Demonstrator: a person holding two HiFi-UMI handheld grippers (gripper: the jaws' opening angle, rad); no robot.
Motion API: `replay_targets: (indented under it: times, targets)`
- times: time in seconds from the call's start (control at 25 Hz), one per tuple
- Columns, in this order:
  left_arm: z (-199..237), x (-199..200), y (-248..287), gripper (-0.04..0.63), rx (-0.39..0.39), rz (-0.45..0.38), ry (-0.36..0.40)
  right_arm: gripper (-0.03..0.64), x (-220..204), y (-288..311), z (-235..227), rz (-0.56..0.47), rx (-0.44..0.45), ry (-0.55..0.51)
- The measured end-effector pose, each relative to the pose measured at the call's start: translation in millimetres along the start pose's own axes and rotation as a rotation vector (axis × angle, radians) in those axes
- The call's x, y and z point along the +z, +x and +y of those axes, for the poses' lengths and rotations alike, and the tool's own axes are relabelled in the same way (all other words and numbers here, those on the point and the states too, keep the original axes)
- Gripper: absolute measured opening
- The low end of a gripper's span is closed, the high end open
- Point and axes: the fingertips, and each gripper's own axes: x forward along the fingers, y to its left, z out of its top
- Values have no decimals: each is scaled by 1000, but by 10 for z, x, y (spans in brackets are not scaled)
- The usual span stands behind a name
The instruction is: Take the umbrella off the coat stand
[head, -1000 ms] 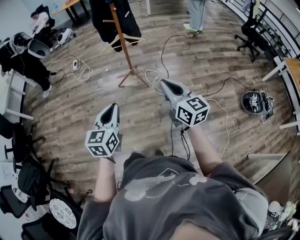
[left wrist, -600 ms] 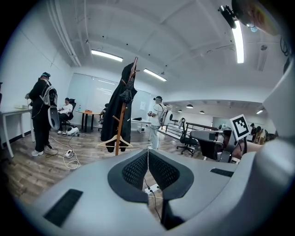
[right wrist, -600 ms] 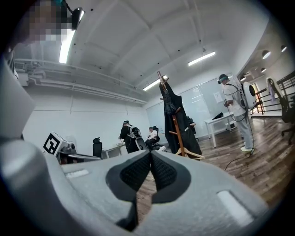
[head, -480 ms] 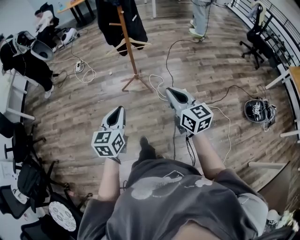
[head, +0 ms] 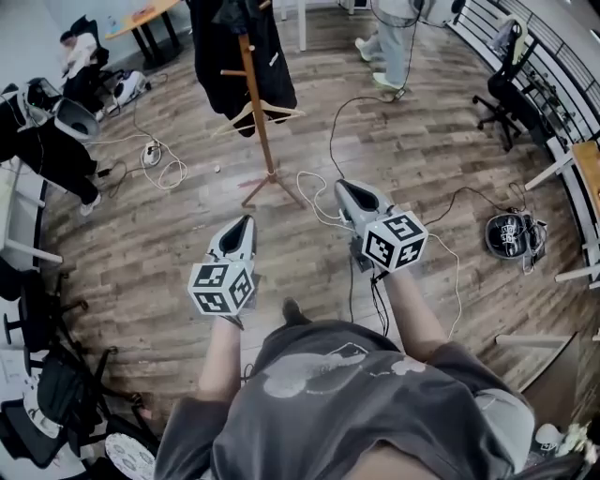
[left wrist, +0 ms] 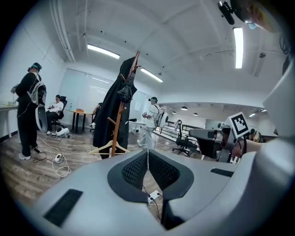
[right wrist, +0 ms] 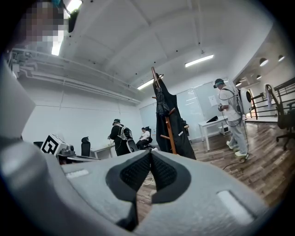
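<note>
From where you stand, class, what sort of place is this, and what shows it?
Most likely an open-plan office or lab workspace: a swivel office chair, a desk at the room's edge, and a wooden coat stand, with cables trailing across the plank floor.

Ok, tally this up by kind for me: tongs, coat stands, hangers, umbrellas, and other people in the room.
Tongs: 2, left tongs and right tongs, both shut
Coat stand: 1
Wooden hanger: 1
Umbrella: 1
Other people: 3, standing person in black, seated person, person in white
Total: 8
</note>
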Motion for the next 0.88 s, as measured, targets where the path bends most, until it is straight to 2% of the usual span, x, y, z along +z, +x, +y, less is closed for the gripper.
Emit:
replay_targets:
  times: [0.52,0.88]
  targets:
    - [944,377,440,9,-60,-7,-2,-2,165,1103,-5,-4,-56,2]
    - [1185,533,642,9,-97,-17,0,-2,166,1321,-45,-1,-90,7]
